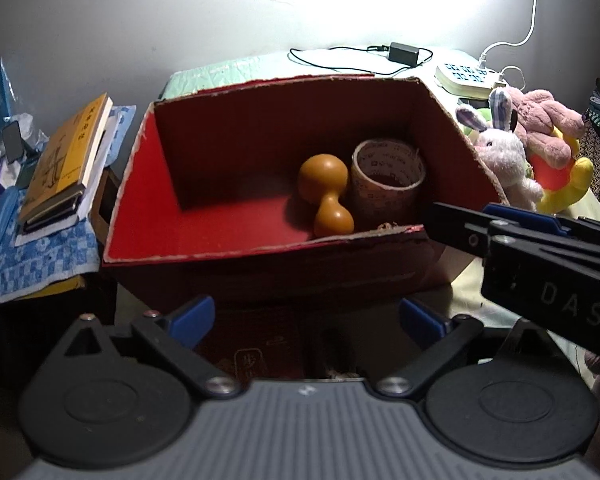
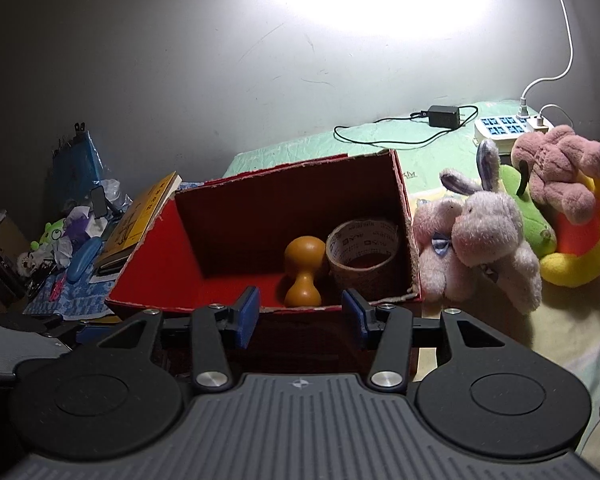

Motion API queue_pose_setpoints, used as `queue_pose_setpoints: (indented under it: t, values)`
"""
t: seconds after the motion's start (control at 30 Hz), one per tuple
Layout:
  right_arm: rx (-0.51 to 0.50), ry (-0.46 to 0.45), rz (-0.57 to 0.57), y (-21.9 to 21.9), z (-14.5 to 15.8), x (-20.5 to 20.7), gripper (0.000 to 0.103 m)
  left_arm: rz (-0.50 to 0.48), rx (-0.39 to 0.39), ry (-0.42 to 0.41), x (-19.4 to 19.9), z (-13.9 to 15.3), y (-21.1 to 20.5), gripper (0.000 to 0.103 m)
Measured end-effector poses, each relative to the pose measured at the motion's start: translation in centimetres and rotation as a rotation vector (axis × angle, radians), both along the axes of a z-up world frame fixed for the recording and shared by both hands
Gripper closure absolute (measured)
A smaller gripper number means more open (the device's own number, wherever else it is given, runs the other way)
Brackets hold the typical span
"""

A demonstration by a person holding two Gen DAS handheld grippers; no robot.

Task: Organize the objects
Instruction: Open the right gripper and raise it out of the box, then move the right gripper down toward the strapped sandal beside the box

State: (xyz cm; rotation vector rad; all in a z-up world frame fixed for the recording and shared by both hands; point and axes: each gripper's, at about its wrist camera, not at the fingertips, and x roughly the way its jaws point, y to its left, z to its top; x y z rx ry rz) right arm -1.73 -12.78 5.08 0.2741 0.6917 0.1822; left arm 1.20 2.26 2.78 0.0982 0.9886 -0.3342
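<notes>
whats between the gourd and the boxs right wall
The tape roll stands there, touching or nearly touching the gourd, close to the box wall. Both views show it.

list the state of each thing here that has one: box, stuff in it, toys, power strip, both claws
red box: open, no lid on
wooden gourd: lying on its side inside the box
tape roll: standing on end inside the box, beside the gourd
plush toys: heaped outside the box, on the bed
power strip: white plugs in it
left claw: open, empty
right claw: open, empty
</notes>
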Motion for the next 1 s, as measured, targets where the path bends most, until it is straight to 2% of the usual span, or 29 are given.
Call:
queue_pose_setpoints:
  t: [0.33, 1.0]
  values:
    - [0.046, 0.11, 0.013, 0.2, -2.1, -0.5, 0.053, -0.01, 0.003, 0.048, -0.6, -1.6, -0.2, 0.004]
    - [0.056, 0.193, 0.028, 0.7, -3.7, -0.8, 0.053, -0.022, -0.023, 0.094, -1.0, -3.3, 0.8, 0.004]
